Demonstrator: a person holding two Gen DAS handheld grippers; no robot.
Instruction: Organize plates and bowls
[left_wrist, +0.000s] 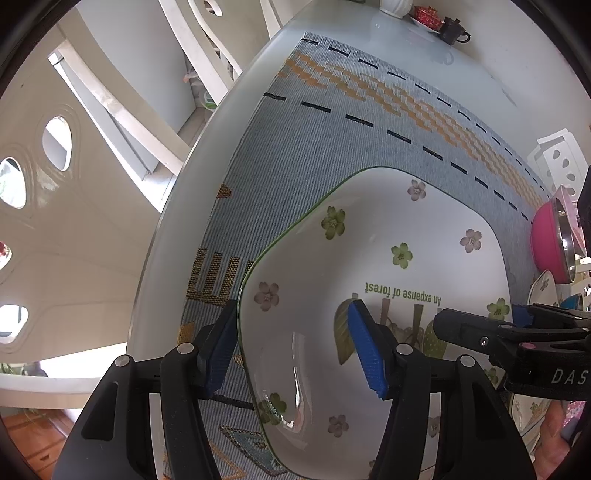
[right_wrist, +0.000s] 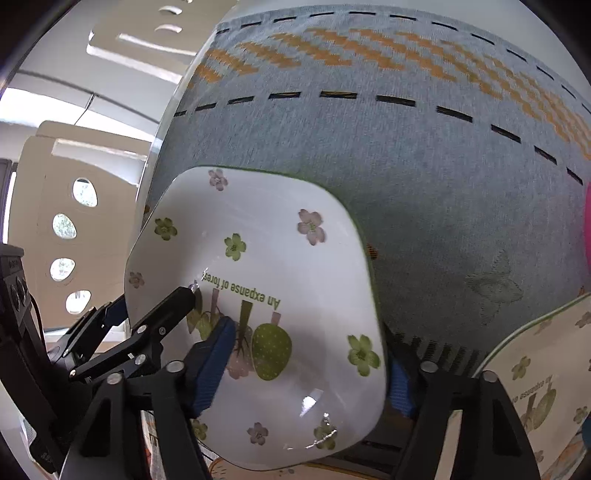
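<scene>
A white square plate (left_wrist: 369, 240) with flowers and green lettering hangs slightly tilted over the grey woven cloth (left_wrist: 332, 147). My left gripper (left_wrist: 291, 314) straddles its left rim, one blue pad outside the rim and the other on the inner surface, closed on the plate wall. In the right wrist view the plate (right_wrist: 280, 258) fills the jaws of my right gripper (right_wrist: 310, 343). Its left pad presses on the inside and its right pad sits half hidden under the right rim. Each gripper shows in the other's view: the right gripper (left_wrist: 480, 314), the left gripper (right_wrist: 155, 299).
A pink bowl (left_wrist: 546, 243) with a steel lining and a second floral plate (right_wrist: 535, 369) lie to the right. A white rack (left_wrist: 557, 158) stands behind them, and a tea set (left_wrist: 428, 16) is at the far edge. White chairs (left_wrist: 122, 110) stand past the table's left edge.
</scene>
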